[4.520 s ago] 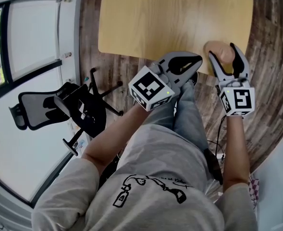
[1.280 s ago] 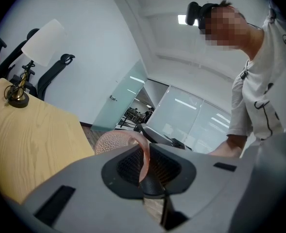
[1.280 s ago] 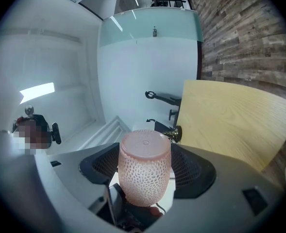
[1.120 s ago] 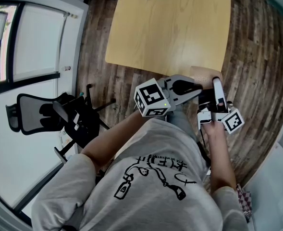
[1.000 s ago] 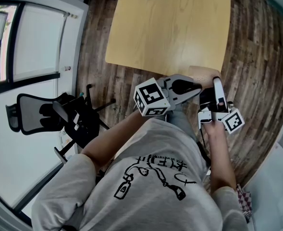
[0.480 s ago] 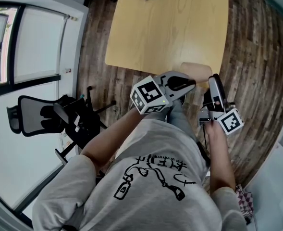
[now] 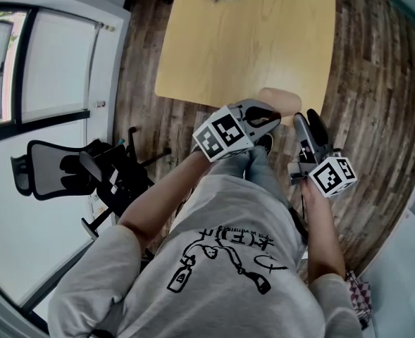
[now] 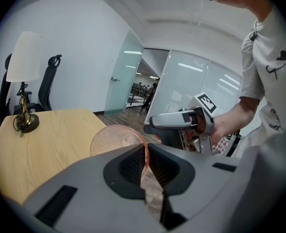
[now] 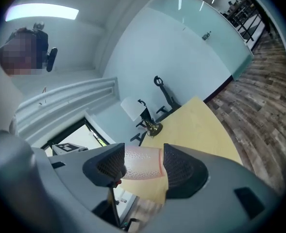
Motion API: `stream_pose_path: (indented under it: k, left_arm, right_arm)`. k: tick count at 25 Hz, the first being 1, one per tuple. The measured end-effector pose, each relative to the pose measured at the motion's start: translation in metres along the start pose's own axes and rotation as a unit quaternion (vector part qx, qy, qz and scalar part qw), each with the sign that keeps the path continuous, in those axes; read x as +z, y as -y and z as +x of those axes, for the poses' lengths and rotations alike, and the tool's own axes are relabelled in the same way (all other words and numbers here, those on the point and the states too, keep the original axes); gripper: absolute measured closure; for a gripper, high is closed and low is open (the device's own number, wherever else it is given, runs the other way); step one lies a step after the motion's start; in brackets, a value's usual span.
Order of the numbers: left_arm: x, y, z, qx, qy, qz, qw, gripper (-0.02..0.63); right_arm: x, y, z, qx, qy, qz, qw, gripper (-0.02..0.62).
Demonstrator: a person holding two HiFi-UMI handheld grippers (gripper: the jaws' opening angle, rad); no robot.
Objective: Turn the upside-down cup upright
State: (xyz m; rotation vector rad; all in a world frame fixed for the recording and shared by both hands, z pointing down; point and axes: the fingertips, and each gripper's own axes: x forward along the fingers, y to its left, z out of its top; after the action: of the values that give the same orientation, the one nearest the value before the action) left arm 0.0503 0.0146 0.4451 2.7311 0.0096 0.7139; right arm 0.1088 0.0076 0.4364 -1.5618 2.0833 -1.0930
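Left gripper [image 7: 265, 115] is pinching the cup [image 7: 280, 98] by its rim
Seen only in its own view — right gripper [image 7: 306, 120] is closing, cup framed between jaws, untouched.

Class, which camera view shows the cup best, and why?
The left gripper view: the cup shows its dotted wall and rim large, pinched by the left gripper. The right gripper view shows only a band between the closing jaws of the right gripper; the head view, a small pale patch.
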Motion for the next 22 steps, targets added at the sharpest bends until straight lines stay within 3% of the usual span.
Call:
stream_pose_path:
  k: [10,22]
  left_arm:
    - [-0.019,-0.017,0.012,0.008,-0.084,0.053,0.995,0.583]
    - [-0.041,-0.025,0.026,-0.001,-0.169,0.126,0.9774,0.583]
  right_arm:
    - [-0.023,0.005,0.006,-0.023,-0.06,-0.082,0.995,0.463]
    - [-0.037,0.013,0.008,-0.044,-0.092,-0.108,0.989,0.546]
